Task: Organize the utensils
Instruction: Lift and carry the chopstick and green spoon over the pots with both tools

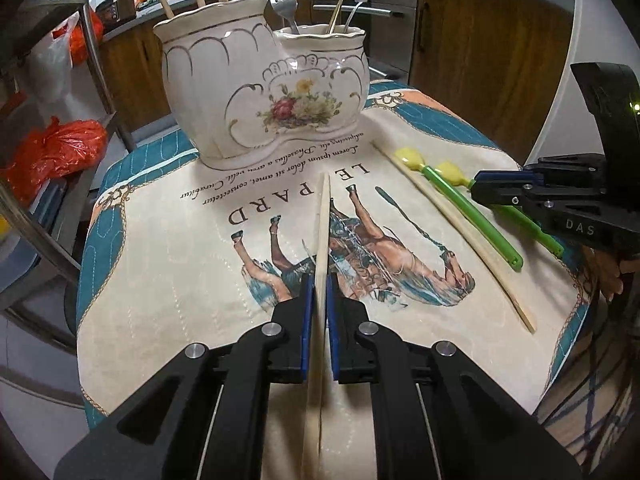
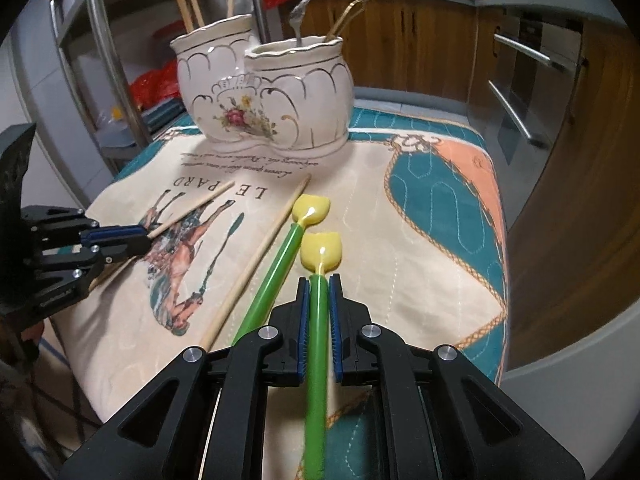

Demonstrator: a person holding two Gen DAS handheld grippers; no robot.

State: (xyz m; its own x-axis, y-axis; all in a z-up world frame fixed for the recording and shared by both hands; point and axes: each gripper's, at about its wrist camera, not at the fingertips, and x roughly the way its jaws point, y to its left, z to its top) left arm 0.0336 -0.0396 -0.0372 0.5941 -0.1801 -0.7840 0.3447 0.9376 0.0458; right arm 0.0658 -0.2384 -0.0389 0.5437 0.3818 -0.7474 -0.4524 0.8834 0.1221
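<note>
My left claw (image 1: 320, 292) clamps a pale wooden chopstick (image 1: 323, 232); my right claw (image 2: 319, 296) grips a green-handled yellow-headed plastic spoon (image 2: 319, 320). Both sit before the white floral ceramic holder (image 1: 256, 92).

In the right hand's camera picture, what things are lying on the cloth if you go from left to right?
Left gripper shut on a chopstick → loose chopstick → loose green spoon → green spoon held in the right gripper.
</note>
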